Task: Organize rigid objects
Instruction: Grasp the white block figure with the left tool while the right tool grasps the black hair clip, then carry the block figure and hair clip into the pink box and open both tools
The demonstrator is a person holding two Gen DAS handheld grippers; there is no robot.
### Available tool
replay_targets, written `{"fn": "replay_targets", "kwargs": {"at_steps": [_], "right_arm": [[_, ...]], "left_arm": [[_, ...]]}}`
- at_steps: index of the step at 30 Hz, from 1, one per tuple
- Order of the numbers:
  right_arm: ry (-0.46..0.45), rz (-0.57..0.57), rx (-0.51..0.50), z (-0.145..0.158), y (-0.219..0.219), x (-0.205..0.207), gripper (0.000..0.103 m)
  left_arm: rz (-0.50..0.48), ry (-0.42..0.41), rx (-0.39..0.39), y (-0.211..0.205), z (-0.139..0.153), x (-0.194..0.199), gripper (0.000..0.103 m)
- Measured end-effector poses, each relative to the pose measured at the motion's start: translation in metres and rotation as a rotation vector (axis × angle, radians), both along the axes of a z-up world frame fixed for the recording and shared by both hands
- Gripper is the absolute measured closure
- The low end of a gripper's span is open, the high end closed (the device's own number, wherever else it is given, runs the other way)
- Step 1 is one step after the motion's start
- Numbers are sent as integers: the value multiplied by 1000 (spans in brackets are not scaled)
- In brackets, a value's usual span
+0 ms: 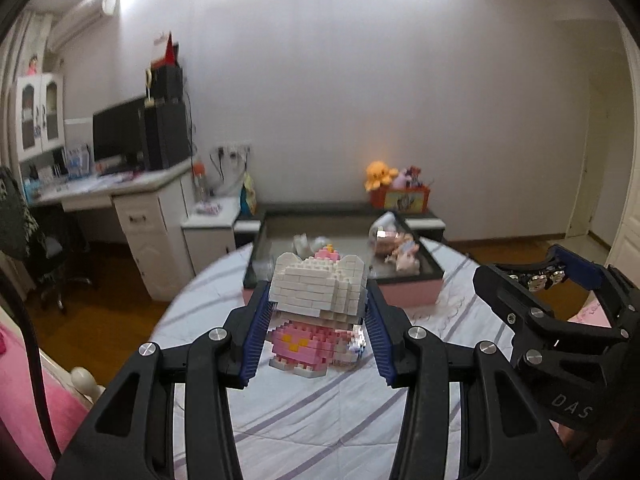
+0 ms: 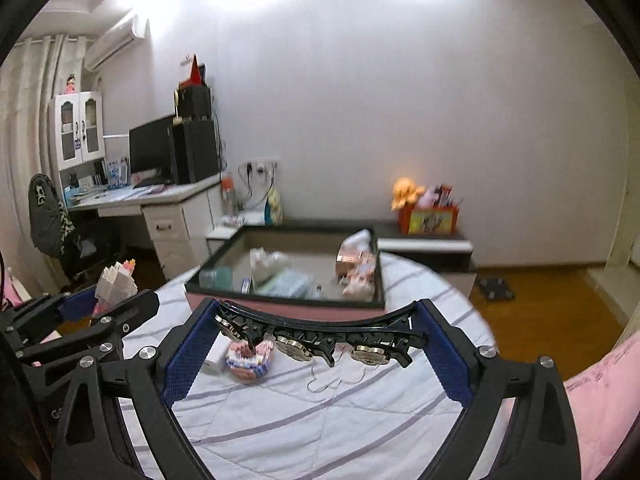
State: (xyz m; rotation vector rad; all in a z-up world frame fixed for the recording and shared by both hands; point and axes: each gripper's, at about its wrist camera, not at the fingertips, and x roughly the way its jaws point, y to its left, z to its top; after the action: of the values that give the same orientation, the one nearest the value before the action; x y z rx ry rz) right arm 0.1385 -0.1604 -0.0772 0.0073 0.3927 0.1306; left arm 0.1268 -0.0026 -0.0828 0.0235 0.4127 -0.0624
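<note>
**Two toys up in the air**

The left gripper [image 1: 318, 320] squeezes a block toy [image 1: 316, 312] above the striped bed [image 1: 304, 420]. The right gripper [image 2: 316, 340], spread wide, pinches a black jingle bar [image 2: 320, 330] by its ends. Farther on, a box [image 2: 224, 276] sits near the bed's edge, bare floor [image 2: 540, 308] beside it.
</note>
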Motion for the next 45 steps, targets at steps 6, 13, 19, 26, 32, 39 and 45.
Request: {"fn": "replay_targets", "kwargs": {"at_steps": [6, 13, 19, 26, 32, 39, 45], "right_arm": [[-102, -22, -9, 28, -2, -31, 7], [-181, -38, -10, 53, -3, -55, 7], [-213, -42, -14, 62, 1, -62, 7], [-219, -40, -23, 65, 6, -55, 7], [-218, -42, -28, 64, 10, -44, 7], [-204, -61, -46, 61, 12, 6, 6], [-112, -67, -69, 39, 14, 83, 6]], "left_arm": [[30, -109, 31, -6, 28, -34, 57], [50, -184, 30, -4, 48, -54, 57], [63, -209, 22, -1, 55, -55, 57], [79, -218, 26, 0, 56, -45, 57], [80, -225, 26, -5, 55, -27, 57], [36, -181, 10, -3, 52, 45, 57], [34, -42, 5, 3, 21, 135, 57]]}}
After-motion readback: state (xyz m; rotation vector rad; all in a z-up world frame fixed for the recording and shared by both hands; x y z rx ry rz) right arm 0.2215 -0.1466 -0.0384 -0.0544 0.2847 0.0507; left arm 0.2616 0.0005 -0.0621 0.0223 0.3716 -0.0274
